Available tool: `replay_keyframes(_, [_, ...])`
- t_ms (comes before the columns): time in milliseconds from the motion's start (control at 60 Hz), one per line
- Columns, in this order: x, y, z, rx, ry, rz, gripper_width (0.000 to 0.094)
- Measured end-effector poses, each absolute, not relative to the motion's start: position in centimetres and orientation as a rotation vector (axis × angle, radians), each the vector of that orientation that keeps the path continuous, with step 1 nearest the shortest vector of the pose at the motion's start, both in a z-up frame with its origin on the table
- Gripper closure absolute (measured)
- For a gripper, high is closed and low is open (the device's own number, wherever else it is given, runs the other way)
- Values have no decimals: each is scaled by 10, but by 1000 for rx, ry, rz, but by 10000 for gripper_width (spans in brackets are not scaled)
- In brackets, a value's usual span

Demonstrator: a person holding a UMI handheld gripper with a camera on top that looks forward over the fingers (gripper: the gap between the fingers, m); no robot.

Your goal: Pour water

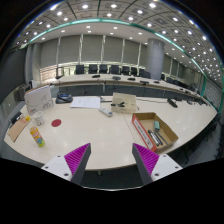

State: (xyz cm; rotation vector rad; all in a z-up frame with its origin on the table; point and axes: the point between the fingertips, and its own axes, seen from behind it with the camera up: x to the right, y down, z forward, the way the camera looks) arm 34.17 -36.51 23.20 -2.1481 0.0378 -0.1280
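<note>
My gripper (110, 152) is open and holds nothing; its magenta pads (76, 157) stand wide apart above the near edge of a large pale table (110, 130). A small bottle with a yellowish body (38, 137) stands on the table far ahead to the left of the fingers. A small clear cup-like thing (38, 120) stands just behind it, and a flat red disc (56, 122) lies to its right. All are well beyond the fingers.
An open cardboard box (152, 131) with several items sits ahead to the right. A white box (38, 97), papers (85, 101) and a wooden stand (124, 101) are further back. Black chairs (100, 70) line the far side.
</note>
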Motion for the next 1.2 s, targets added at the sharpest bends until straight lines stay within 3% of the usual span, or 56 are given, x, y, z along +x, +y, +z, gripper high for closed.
replay_keyframes(133, [293, -368, 205, -2177, -10, -79, 84])
replay_keyframes(150, [306, -372, 213, -2186, -22, -71, 84])
replay_keyframes(183, [273, -368, 195, -2191, -33, -61, 85])
replay_keyframes(550, [53, -356, 132, -2160, -170, 100, 78])
replay_keyframes(767, [-62, -302, 105, -2087, -176, 161, 73])
replay_keyframes(1000, [-92, -231, 87, -1973, -93, 54, 82])
replay_keyframes(1117, [-91, -204, 72, -1954, -63, 24, 166])
replay_keyframes(1200, [-99, -193, 70, -1925, -92, 31, 373])
